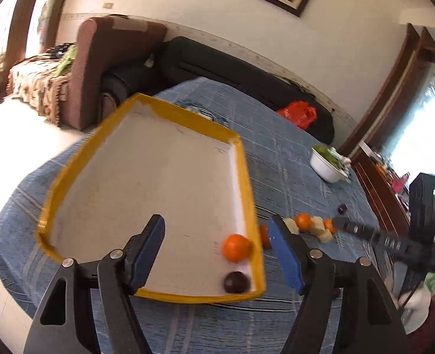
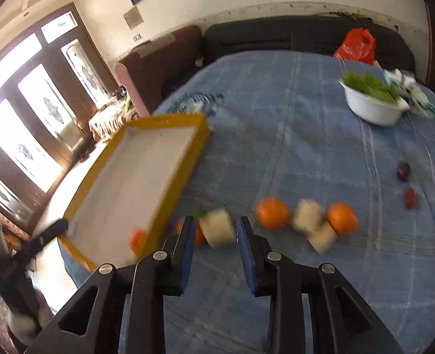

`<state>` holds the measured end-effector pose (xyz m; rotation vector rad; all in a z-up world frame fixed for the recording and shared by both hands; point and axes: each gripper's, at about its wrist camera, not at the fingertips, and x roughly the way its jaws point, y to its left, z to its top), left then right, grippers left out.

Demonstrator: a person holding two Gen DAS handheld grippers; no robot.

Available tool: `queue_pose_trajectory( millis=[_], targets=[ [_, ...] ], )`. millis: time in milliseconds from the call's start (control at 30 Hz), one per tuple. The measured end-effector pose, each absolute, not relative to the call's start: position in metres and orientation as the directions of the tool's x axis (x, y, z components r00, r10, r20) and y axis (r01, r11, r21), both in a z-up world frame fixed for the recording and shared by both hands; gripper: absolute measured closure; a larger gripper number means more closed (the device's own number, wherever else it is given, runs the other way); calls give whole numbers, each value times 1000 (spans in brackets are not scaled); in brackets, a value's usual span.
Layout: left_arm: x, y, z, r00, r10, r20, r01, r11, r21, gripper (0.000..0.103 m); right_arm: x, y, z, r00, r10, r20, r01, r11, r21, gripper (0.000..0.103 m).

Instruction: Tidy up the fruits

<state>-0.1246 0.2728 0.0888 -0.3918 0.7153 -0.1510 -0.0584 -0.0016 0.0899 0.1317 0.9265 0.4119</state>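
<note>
The left gripper [image 1: 216,240] hangs above the near end of the yellow-rimmed tray [image 1: 244,177] with its blue-padded fingers [image 1: 148,250] spread wide and nothing between them; one finger is over the tray's white floor and the other is outside the rim, over the cloth. Between those fingers, inside the tray's near right corner, lie an orange [image 1: 236,247] and, just beside it toward the camera, a dark plum [image 1: 236,282]. The right gripper [image 2: 215,230] is also parted, more narrowly, its fingers [image 2: 247,253] empty and pointing at a pale cut fruit chunk [image 2: 218,228] that rests on the cloth just ahead of the tips, apparently apart from them, though motion blur makes this hard to judge. Partly behind its left finger sits another orange [image 2: 198,236], close against the tray's outer rim. Further right along the blue checked tablecloth [image 2: 291,135] runs a loose row: an orange [image 2: 272,211], two more pale chunks [image 2: 308,215] touching each other, and an orange [image 2: 342,217] beside them. Well apart, toward the table's right side, lie two small dark reddish fruits [image 2: 403,171], one beyond the other. At the far side stands a white bowl [image 2: 371,109] holding something green, with a red plastic bag [image 2: 356,45] beyond it on the dark sofa
</note>
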Motion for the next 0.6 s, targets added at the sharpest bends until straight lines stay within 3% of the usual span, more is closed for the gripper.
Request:
queue_pose_trajectory(
  millis=[200, 600],
  targets=[
    [-103, 211, 81, 672, -349, -653, 125, 923, -364, 32, -92, -32, 50, 506, 340, -793, -269, 935, 229, 71],
    [-38, 122, 53, 564, -257, -784, 325, 943, -75, 32, -124, -58, 20, 503, 355, -788, -293, 928, 231, 67]
  ],
)
